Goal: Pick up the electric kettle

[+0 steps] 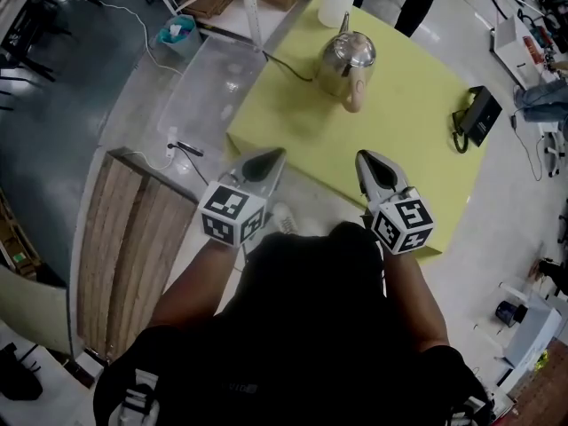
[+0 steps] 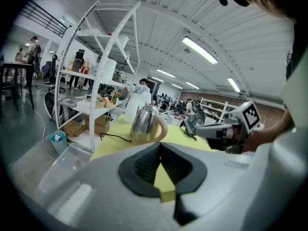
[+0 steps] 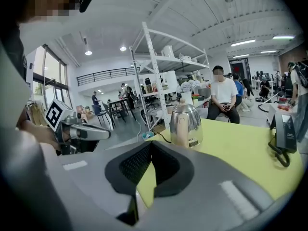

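Left gripper [image 1: 269, 156] and right gripper [image 1: 365, 157] closed; rounded, shiny steel kettle [image 1: 345, 60] well beyond

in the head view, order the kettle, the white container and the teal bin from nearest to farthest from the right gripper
From the right gripper:
1. kettle, straight ahead on the yellow table.
2. white container, behind the kettle at the table's far edge.
3. teal bin, off the table, far to the left.
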